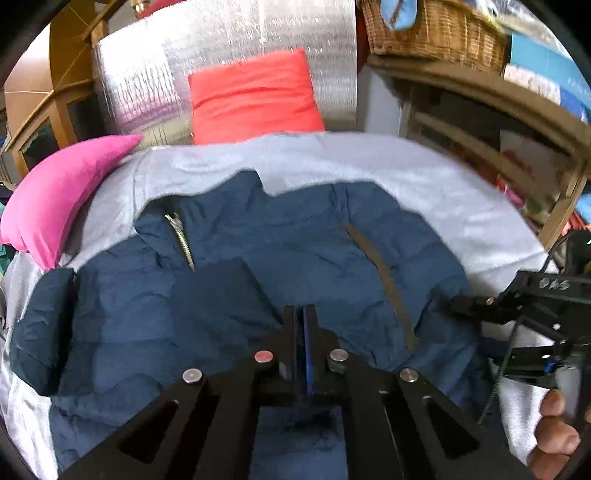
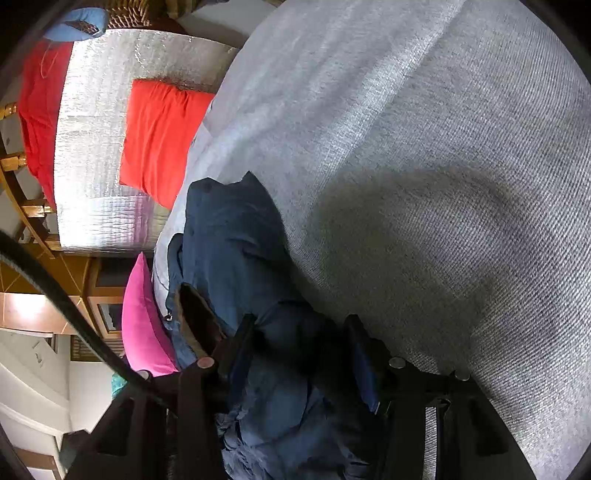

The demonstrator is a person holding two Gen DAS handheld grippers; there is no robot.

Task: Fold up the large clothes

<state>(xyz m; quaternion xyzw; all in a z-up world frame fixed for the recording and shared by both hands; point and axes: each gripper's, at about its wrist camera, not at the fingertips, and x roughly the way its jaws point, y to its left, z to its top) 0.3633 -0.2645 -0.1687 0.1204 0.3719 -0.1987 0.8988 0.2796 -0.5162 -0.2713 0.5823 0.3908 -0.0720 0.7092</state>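
A dark blue puffy jacket (image 1: 258, 258) lies spread on a grey bed cover (image 1: 406, 170), its zipper and brown-lined pocket showing. My left gripper (image 1: 304, 314) sits low over the jacket's near middle with its jaws shut tight together; I cannot make out any fabric between them. The right gripper (image 1: 461, 306) reaches in from the right edge, held by a hand (image 1: 554, 424). In the right wrist view that gripper (image 2: 301, 347) is shut on a thick bunch of the jacket (image 2: 232, 240), which fills the gap between its fingers (image 2: 240, 343).
A pink pillow (image 1: 62, 192) lies at the bed's left edge and a red pillow (image 1: 255, 96) leans on a silver foil panel (image 1: 221, 44) at the head. A wooden shelf (image 1: 517, 110) with a wicker basket (image 1: 432, 29) stands to the right. Bare cover (image 2: 443, 147) stretches beyond the jacket.
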